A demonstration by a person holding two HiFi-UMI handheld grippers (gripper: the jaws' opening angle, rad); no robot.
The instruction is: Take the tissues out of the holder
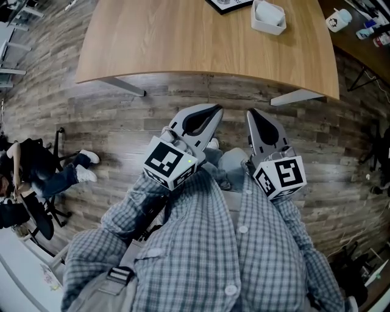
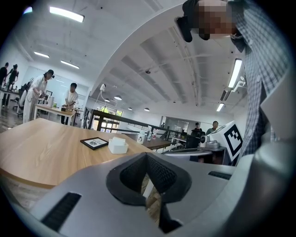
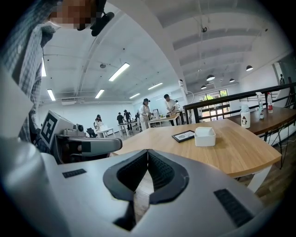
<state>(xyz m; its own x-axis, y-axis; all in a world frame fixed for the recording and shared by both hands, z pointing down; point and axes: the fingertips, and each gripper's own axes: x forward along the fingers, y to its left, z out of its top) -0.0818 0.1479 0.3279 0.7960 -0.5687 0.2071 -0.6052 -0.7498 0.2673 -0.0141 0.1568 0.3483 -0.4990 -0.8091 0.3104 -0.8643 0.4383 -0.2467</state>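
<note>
A white tissue holder point(image 1: 269, 16) with tissues in it stands on the far part of the wooden table point(image 1: 183, 42); it also shows as a small white box point(image 2: 118, 145) in the left gripper view and as a white box point(image 3: 205, 137) in the right gripper view. Both grippers are held close to my chest, well short of the table. My left gripper point(image 1: 214, 111) is shut with nothing between its jaws. My right gripper point(image 1: 250, 114) is shut and empty too.
A black-framed card point(image 1: 228, 4) lies beside the holder. A second table at the right carries bottles point(image 1: 338, 20). The table's white legs point(image 1: 295, 96) stand on plank flooring. A seated person point(image 1: 36, 170) is at the left. Several people stand at distant tables point(image 2: 51, 109).
</note>
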